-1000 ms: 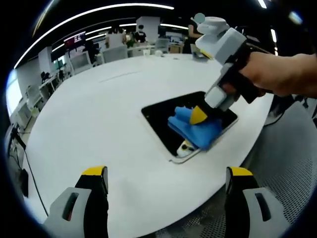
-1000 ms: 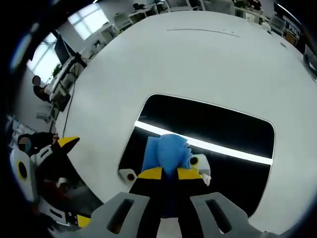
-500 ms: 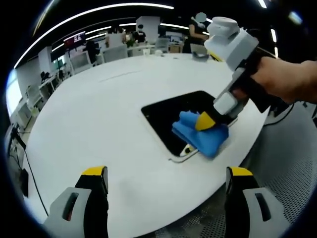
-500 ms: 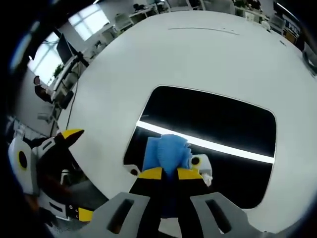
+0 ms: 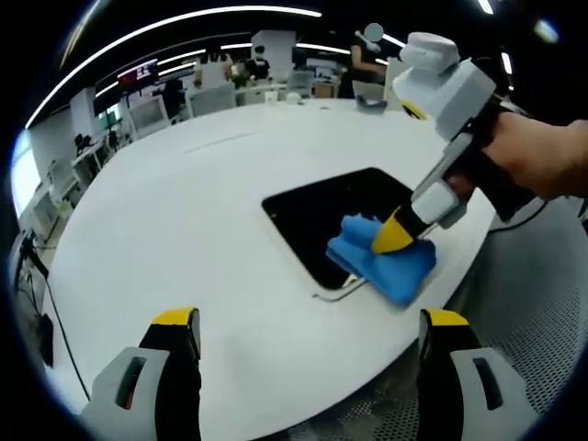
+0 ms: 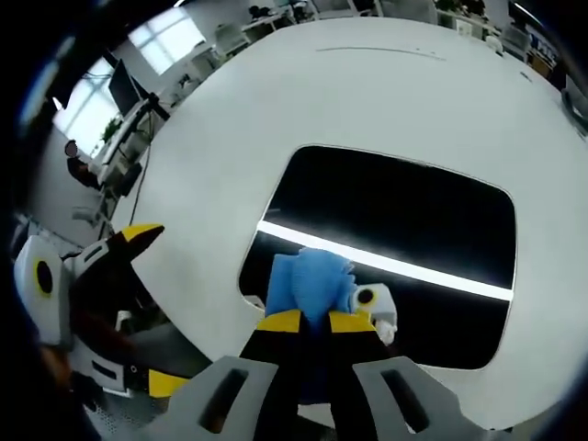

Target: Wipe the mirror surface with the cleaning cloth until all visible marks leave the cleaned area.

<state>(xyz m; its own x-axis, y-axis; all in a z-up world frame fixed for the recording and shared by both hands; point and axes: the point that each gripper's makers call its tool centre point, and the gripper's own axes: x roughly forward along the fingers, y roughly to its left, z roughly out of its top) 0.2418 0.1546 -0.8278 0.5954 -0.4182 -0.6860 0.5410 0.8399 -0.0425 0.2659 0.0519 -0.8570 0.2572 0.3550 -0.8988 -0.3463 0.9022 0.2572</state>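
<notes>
Pressing the cleaning cloth [image 5: 383, 260] onto the mirror [image 5: 326, 211]

Your right hand-held gripper [image 6: 315, 322] clamps the bunched blue cloth at lower centre, on the dark mirror's near edge on the white surface [image 5: 184, 211]; your left hand-held gripper [image 5: 308, 322] is spread, holding nothing.

Blue cloth [image 5: 383, 260] bunched on dark mirror [image 5: 322, 216]
</notes>
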